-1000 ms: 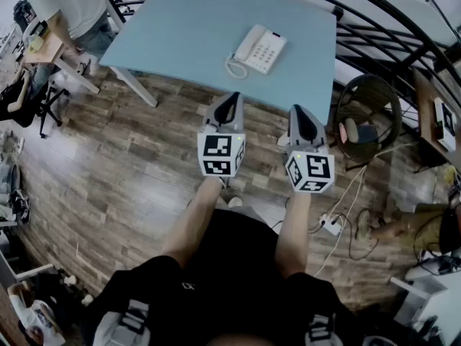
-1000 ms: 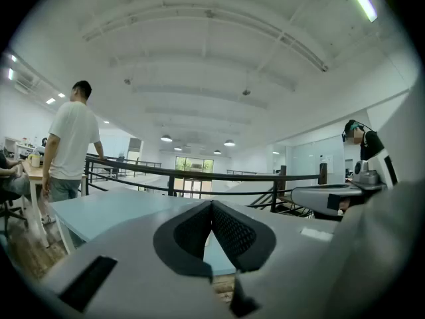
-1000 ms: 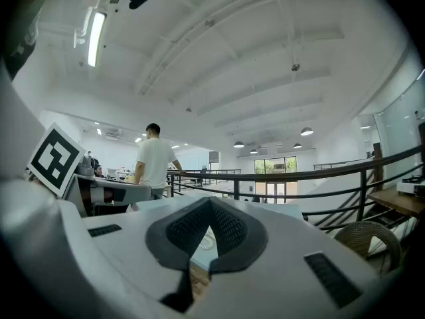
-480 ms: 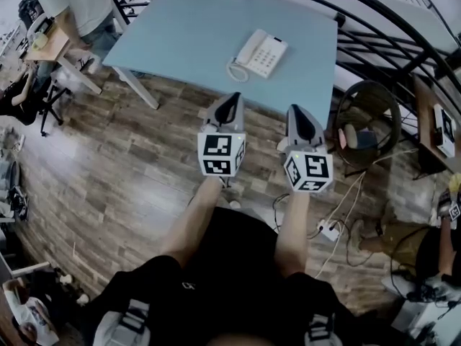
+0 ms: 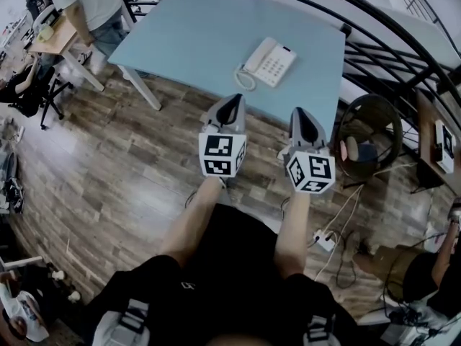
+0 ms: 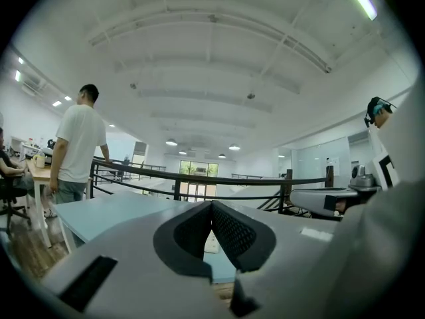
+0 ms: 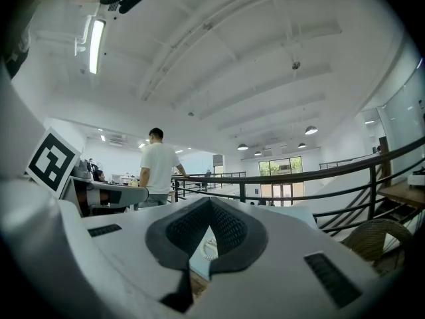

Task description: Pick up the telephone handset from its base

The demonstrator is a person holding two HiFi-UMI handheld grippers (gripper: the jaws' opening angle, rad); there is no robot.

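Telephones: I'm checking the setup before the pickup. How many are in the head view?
1. The telephone sits near the front right corner of the blue table, handset on its base. The desk at the left edge is too small to check.

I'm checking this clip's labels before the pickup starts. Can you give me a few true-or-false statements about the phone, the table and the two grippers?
1. The white handset rests on the white push-button telephone. True.
2. The telephone stands on a dark red table. False: it stands on a light blue table.
3. The left gripper is shut and empty. True.
4. The right gripper grips the handset. False: it is shut, empty and apart from the telephone.
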